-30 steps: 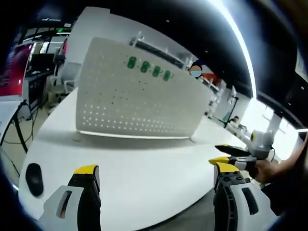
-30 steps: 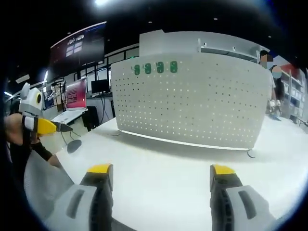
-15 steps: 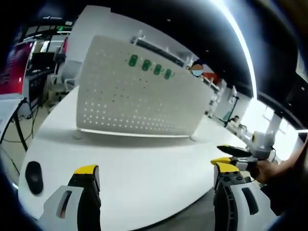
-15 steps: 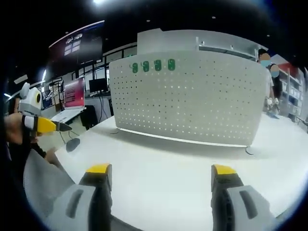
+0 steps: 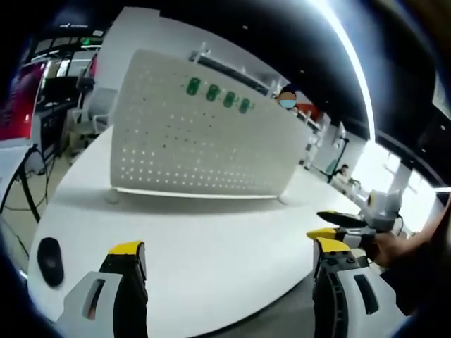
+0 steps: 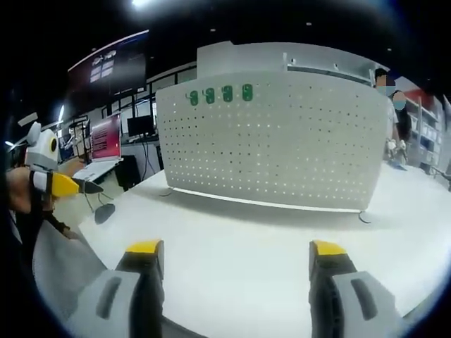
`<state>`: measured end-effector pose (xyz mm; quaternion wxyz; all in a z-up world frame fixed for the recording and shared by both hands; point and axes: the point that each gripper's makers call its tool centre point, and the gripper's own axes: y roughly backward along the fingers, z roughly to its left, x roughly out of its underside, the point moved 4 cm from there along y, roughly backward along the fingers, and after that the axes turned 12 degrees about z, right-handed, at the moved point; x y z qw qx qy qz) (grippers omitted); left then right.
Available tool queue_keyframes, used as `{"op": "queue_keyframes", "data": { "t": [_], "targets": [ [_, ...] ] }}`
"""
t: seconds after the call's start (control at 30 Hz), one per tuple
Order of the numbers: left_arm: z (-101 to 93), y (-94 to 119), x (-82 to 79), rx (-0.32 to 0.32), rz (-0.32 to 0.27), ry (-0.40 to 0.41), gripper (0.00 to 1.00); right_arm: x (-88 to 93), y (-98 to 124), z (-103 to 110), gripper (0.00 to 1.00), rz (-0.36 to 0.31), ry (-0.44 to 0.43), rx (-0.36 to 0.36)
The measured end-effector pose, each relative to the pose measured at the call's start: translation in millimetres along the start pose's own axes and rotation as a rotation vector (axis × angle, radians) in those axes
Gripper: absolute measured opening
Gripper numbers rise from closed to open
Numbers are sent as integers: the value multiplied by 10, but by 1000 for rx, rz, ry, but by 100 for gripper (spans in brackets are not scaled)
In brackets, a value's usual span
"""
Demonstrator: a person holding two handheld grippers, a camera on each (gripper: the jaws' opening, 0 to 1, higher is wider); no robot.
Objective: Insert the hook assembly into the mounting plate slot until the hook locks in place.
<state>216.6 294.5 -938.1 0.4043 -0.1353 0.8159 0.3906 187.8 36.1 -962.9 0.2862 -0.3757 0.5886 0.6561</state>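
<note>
Plainly, progress: the task looks barely begun, judging by both grippers hanging at the near edge of the counter (image 6: pixel 246 253) with nothing in them.
Left gripper (image 5: pixel 225 257): jaws spread wide and empty, yellow tips pointing across the bare white counter toward the board.
Right gripper (image 6: pixel 239 253): jaws likewise wide apart and holding nothing; it also appears at the right edge of the left gripper view (image 5: pixel 345 229), beside a hand.
Mounting plate: the white perforated board (image 6: pixel 271 144) stands upright on the far side of the counter, well apart from both grippers.
Hooks: four green hooks (image 6: pixel 218 94) sit in a row near the board's top edge, also seen in the left gripper view (image 5: pixel 217 95); whether they are locked in cannot be told at this range.
Loose hook assembly: none can be made out on the counter.
Left to do: as a judgement, everything — fetching a hook, bringing it to a slot, pressing until it locks.
Other item: a dark mouse (image 5: pixel 49 259) lies near the counter's left edge.
Writing: a red screen (image 6: pixel 104 136) and a dark overhead sign carry text too small to read; no brand is legible.
</note>
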Motion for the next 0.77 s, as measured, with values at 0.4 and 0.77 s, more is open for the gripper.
{"op": "queue_keyframes", "data": {
  "t": [0.4,0.77],
  "targets": [
    [8,-6,-4,4,-9,21,99,31,3,7,82,8,-3,2],
    [-9,-14,20,6,0,12,99,51,6,8,84,11,-10,1]
  ]
}}
